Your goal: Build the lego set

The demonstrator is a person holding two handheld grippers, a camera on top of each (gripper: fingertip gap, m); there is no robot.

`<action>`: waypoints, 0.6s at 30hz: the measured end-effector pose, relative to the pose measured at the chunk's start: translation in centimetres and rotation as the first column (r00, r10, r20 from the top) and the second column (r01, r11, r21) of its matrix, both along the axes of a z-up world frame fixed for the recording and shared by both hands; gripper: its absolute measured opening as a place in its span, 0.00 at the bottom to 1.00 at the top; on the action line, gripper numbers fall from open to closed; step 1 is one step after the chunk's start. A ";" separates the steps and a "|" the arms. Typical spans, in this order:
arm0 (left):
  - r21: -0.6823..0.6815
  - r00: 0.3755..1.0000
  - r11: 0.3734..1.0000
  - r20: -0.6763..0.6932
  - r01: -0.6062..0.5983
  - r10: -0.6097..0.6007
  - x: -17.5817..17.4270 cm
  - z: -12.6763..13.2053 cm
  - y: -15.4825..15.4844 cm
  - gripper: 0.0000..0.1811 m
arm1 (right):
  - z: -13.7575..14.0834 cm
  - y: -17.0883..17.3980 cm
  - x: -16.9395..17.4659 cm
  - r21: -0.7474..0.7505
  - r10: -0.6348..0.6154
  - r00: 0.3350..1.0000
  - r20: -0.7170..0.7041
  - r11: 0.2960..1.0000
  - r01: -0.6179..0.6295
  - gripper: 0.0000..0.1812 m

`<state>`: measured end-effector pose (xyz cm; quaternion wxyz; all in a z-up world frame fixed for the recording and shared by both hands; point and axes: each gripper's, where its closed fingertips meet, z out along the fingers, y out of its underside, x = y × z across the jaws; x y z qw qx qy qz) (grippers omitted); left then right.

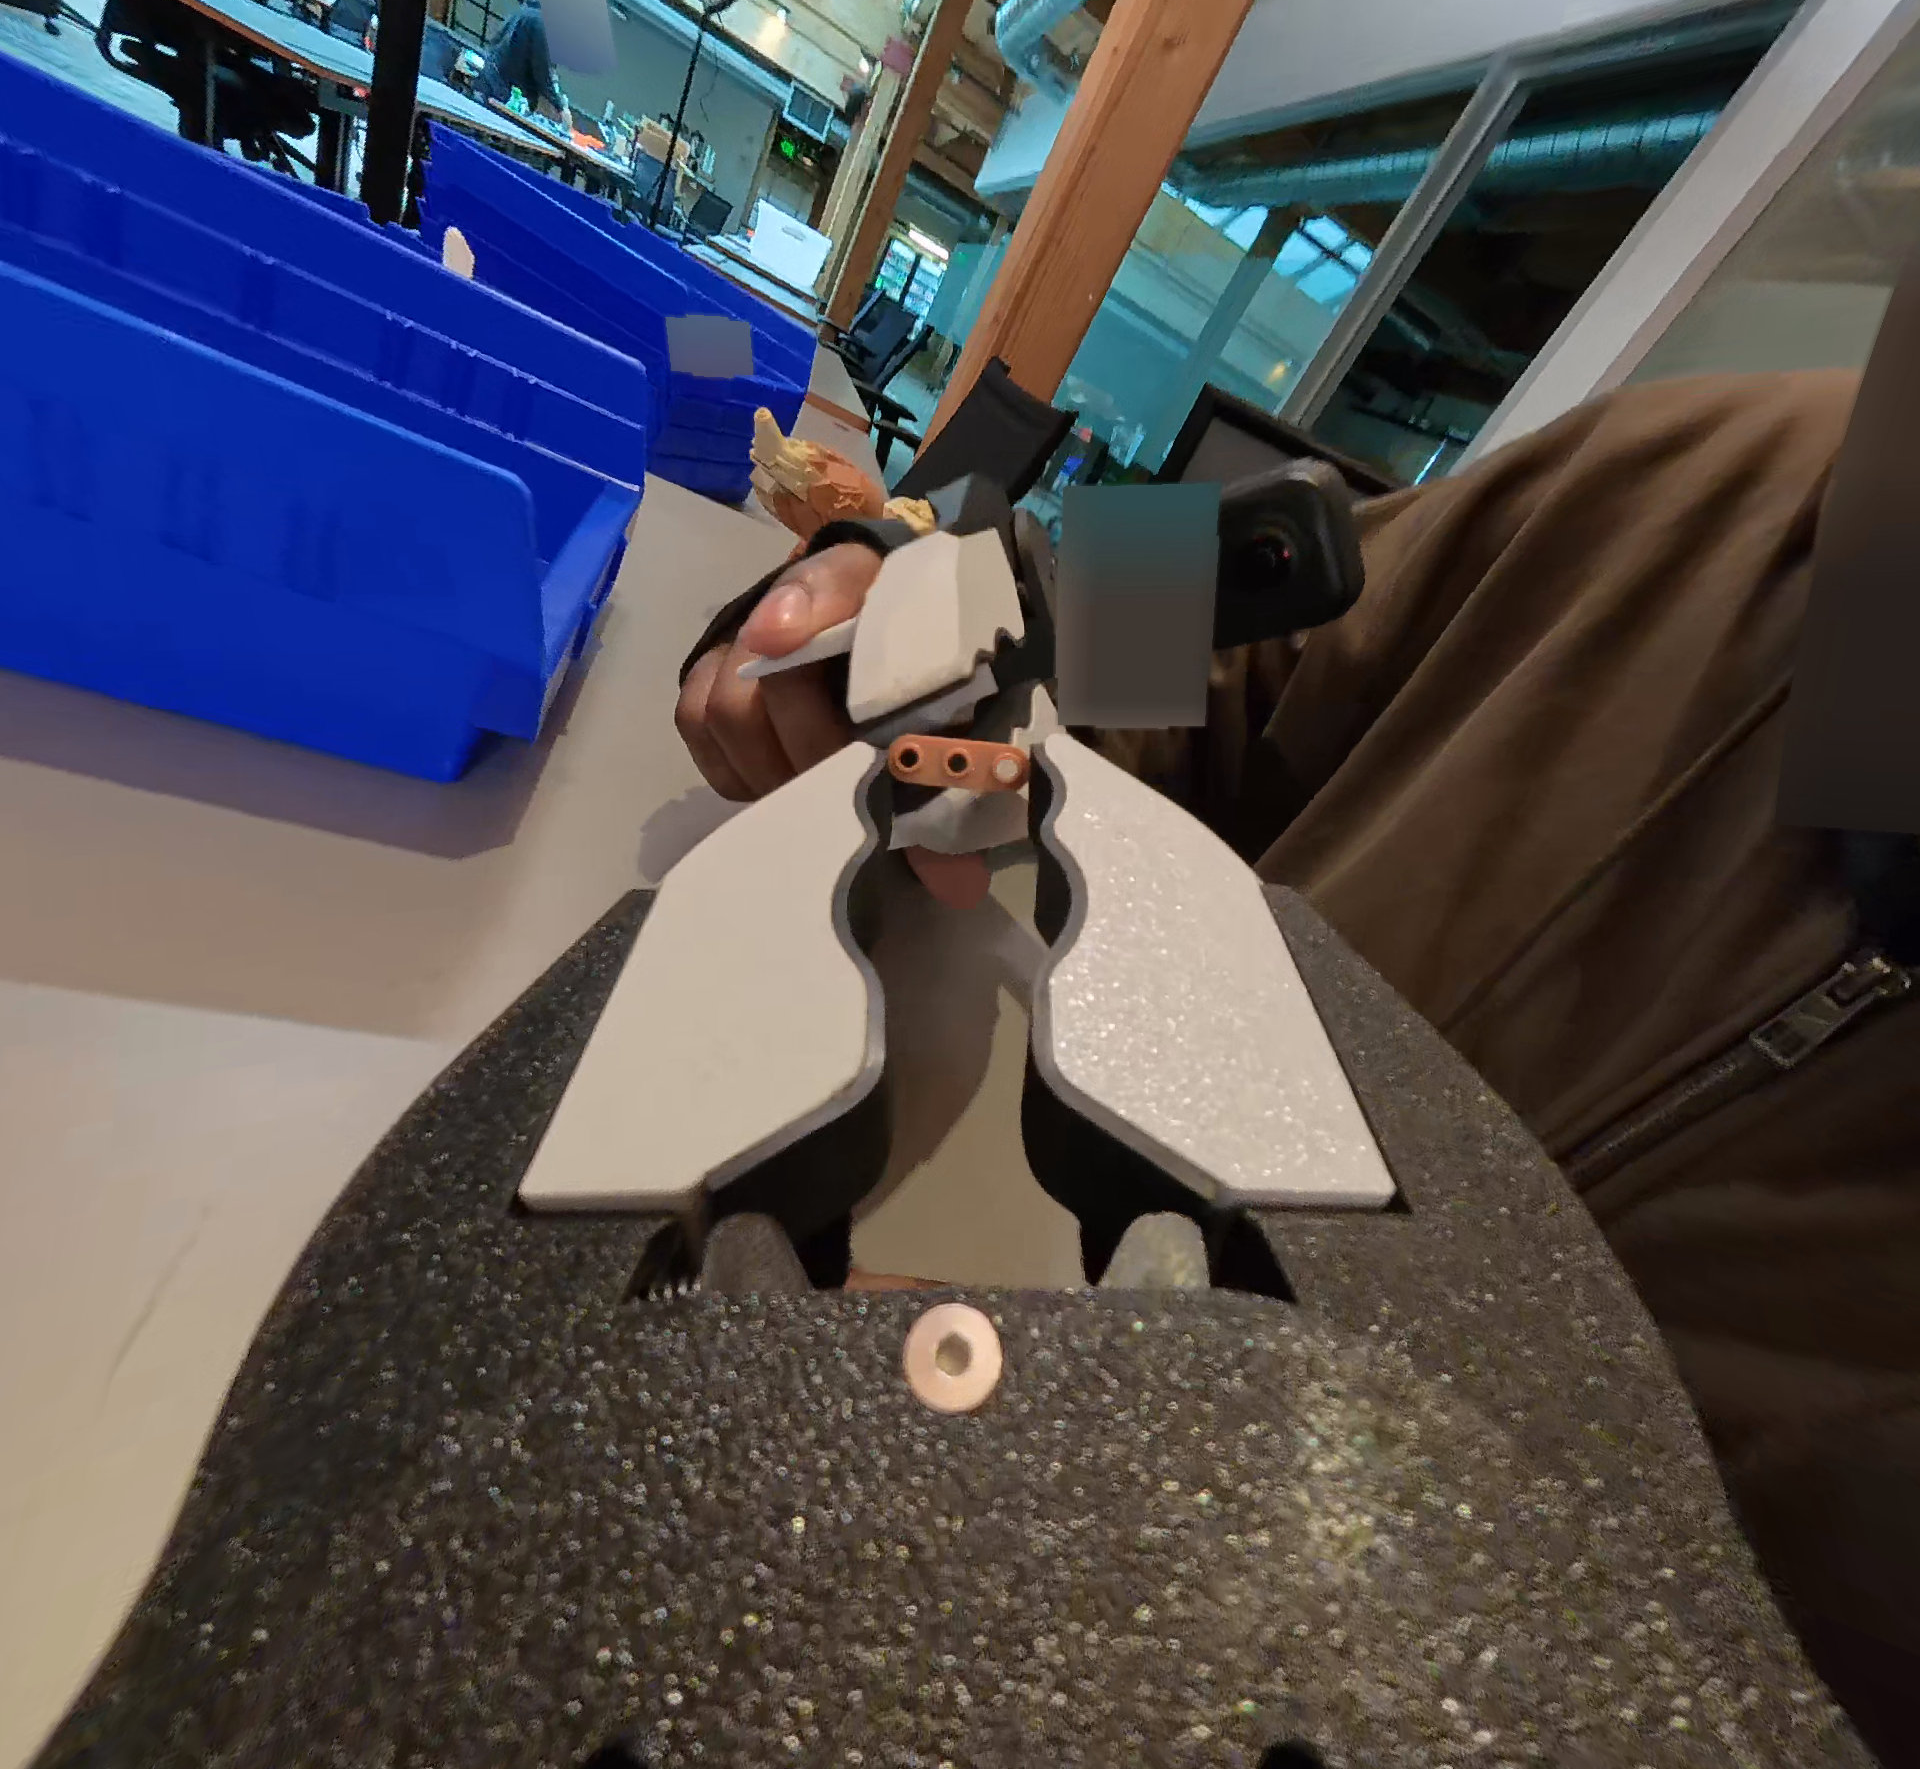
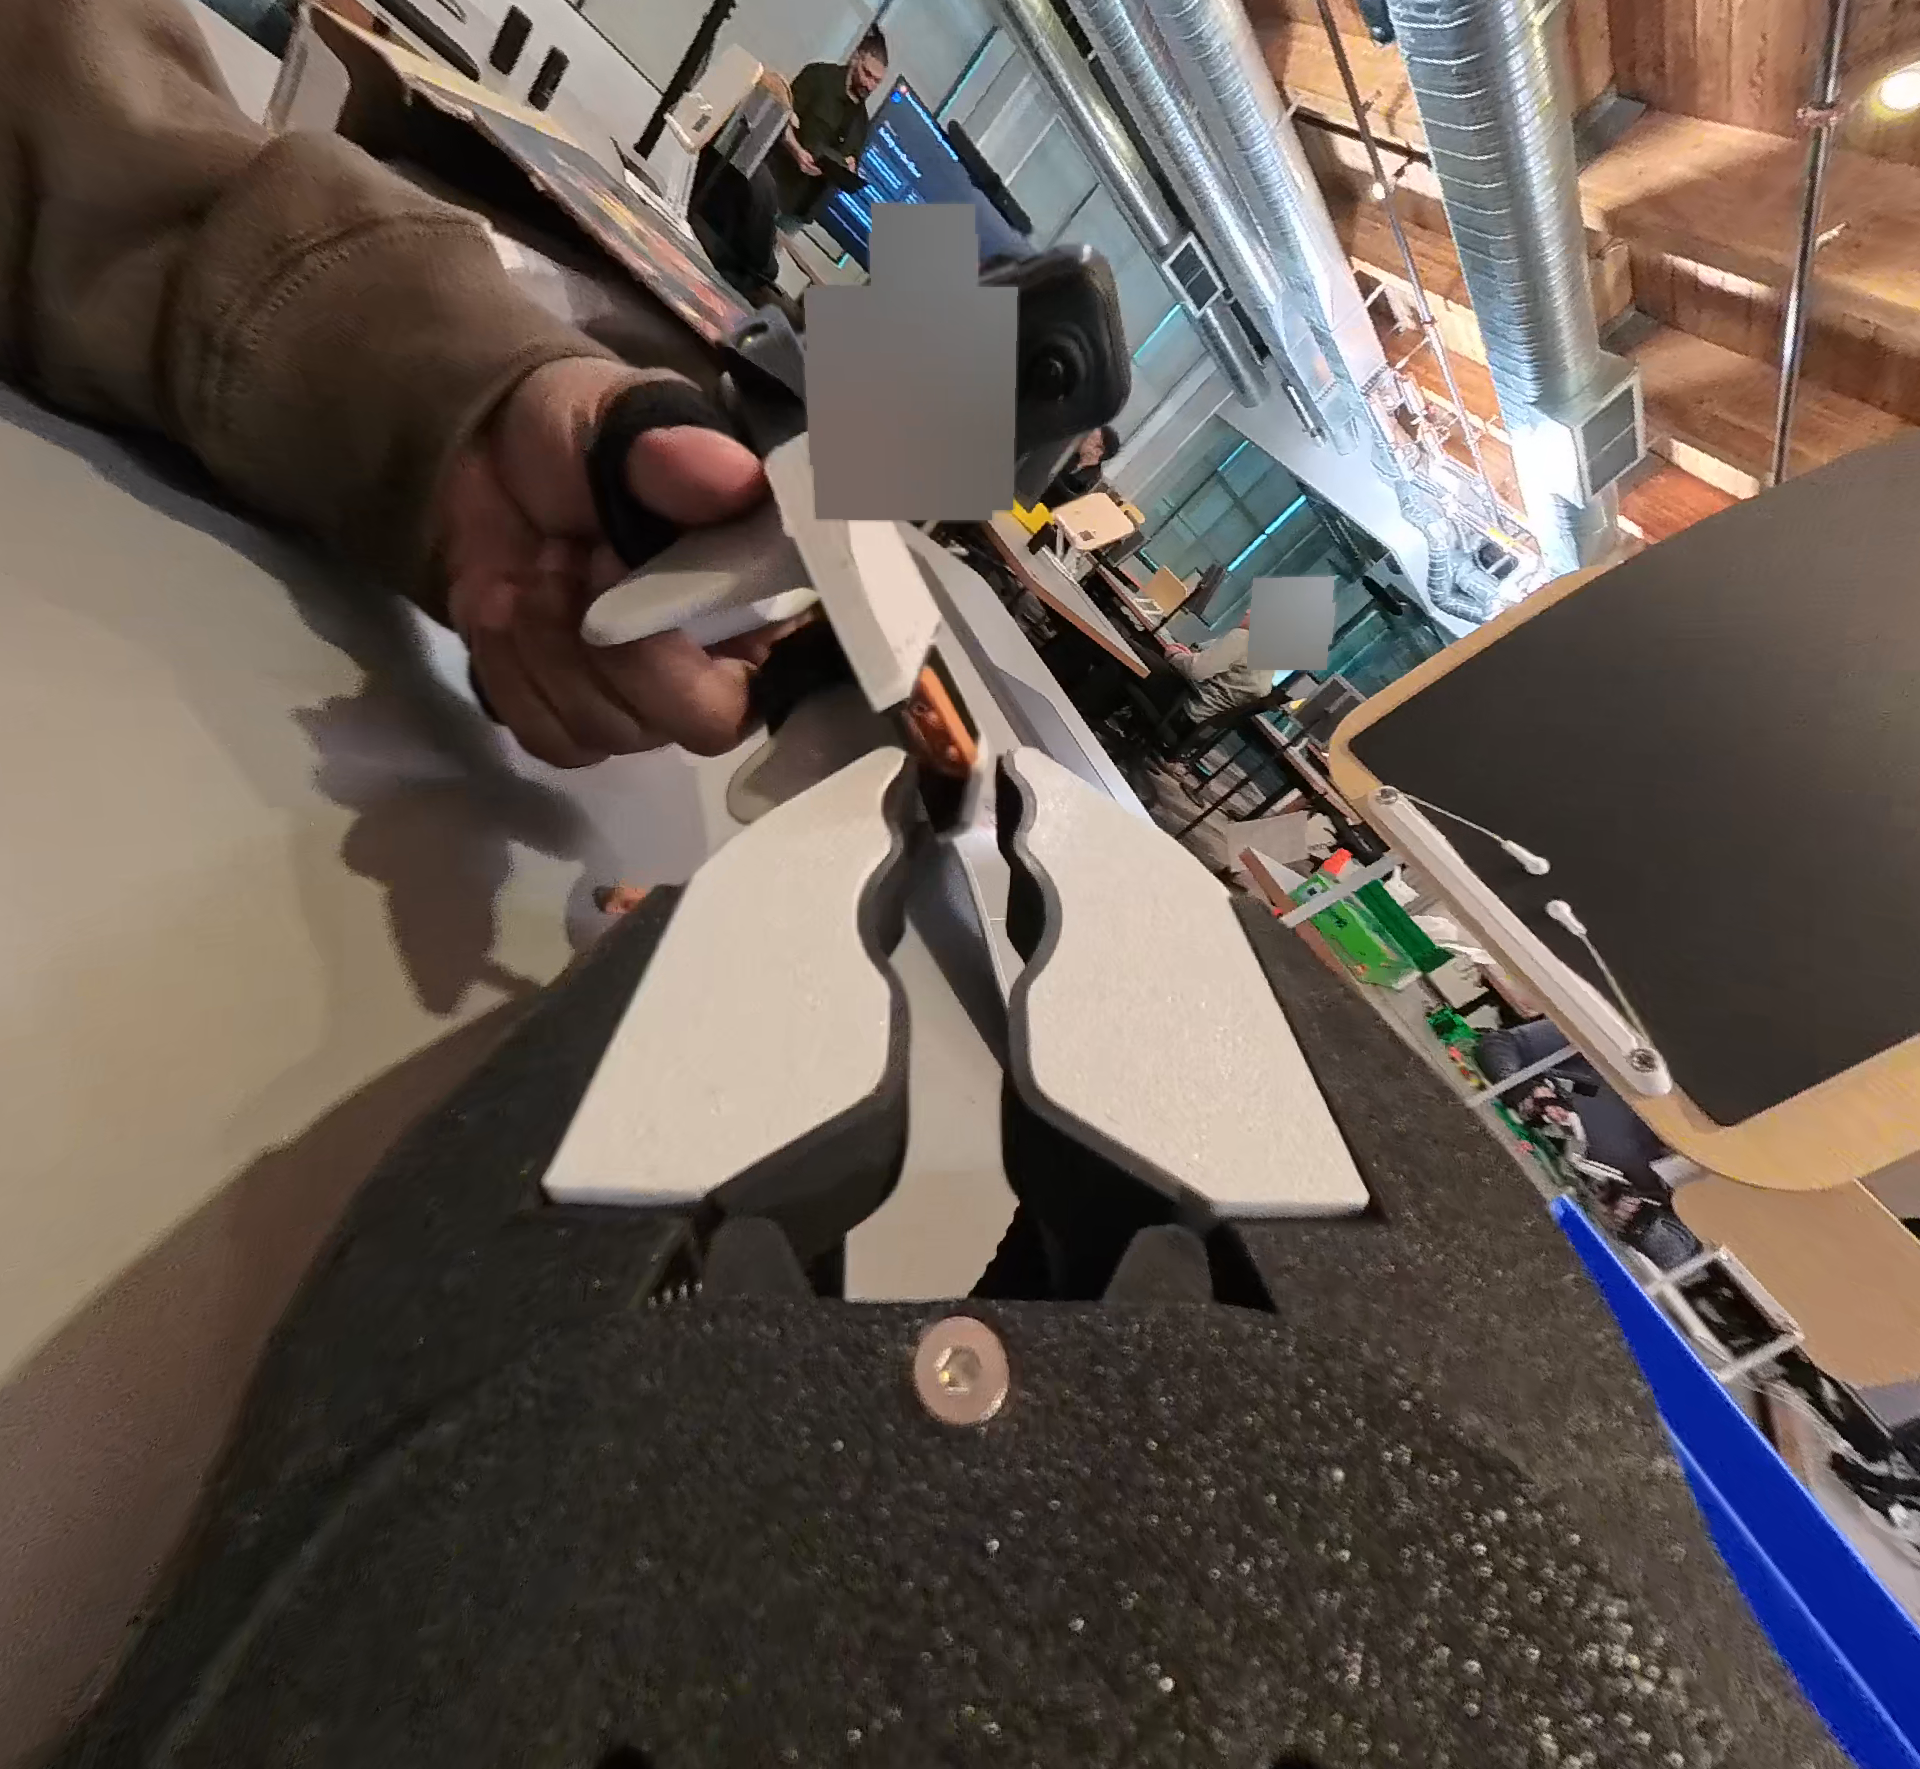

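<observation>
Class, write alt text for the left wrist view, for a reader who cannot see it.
The left tool and the right tool meet tip to tip above a grey table, with a small orange lego beam with holes between them. Blue bins stand to the left, a brown sleeve to the right.

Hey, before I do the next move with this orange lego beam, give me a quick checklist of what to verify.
1. Left gripper closed on orange beam: ok, tips at its ends.
2. Right gripper gripping the beam: cannot tell.
3. Two beam holes open: ok.
4. White pin in end hole: ok.
5. Partly built model by the blue bins clear of both grippers: ok.
</observation>
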<state>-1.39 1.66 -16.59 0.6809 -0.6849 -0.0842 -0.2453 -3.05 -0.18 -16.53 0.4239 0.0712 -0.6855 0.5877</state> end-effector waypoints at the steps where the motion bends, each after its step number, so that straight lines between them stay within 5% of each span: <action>1: -0.012 1.000 1.000 -0.029 0.003 -0.003 0.1 0.0 -0.2 0.14 | 0.0 0.0 0.1 0.003 0.011 1.000 0.009 1.000 -0.011 0.09; 10: -0.306 0.923 0.949 -0.381 -0.073 -0.052 -0.3 -2.8 -2.6 0.14 | -1.0 -0.4 1.4 0.253 0.241 0.967 0.081 0.934 -0.254 0.12; 18: -0.489 0.848 0.871 -0.484 -0.056 -0.217 0.7 -5.4 -4.3 0.14 | -3.1 -2.0 3.2 0.583 0.434 0.839 0.327 0.606 -0.541 0.13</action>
